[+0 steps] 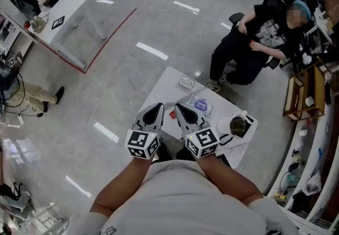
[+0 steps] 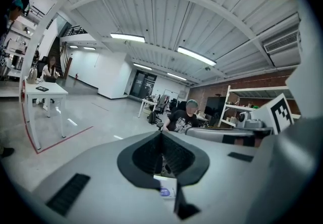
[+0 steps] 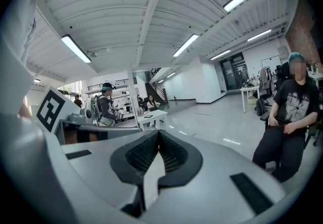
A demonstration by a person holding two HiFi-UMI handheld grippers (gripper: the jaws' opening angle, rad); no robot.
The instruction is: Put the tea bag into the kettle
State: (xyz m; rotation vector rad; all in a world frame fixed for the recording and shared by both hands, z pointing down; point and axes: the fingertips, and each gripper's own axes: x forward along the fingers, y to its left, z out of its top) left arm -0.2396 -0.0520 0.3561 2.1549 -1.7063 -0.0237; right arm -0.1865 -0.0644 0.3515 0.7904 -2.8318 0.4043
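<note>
On the small white table (image 1: 165,84), a glass kettle (image 1: 238,126) stands open-topped at the right end. A clear tea bag packet with a blue round label (image 1: 201,105) lies left of it. My left gripper (image 1: 157,108) and right gripper (image 1: 180,108) hover side by side above the table's near edge, left of the kettle, with nothing in them. In the left gripper view the jaws (image 2: 161,135) meet at the tip, and the blue-labelled packet (image 2: 165,187) shows through the gap below. In the right gripper view the jaws (image 3: 159,135) are shut, with only white surface behind.
A small flat box (image 1: 186,81) lies at the table's far edge and a red scrap (image 1: 172,114) near the grippers. A person (image 1: 259,38) sits on a chair just beyond the table. A wooden shelf (image 1: 302,93) stands at right and another white table (image 1: 69,22) far left.
</note>
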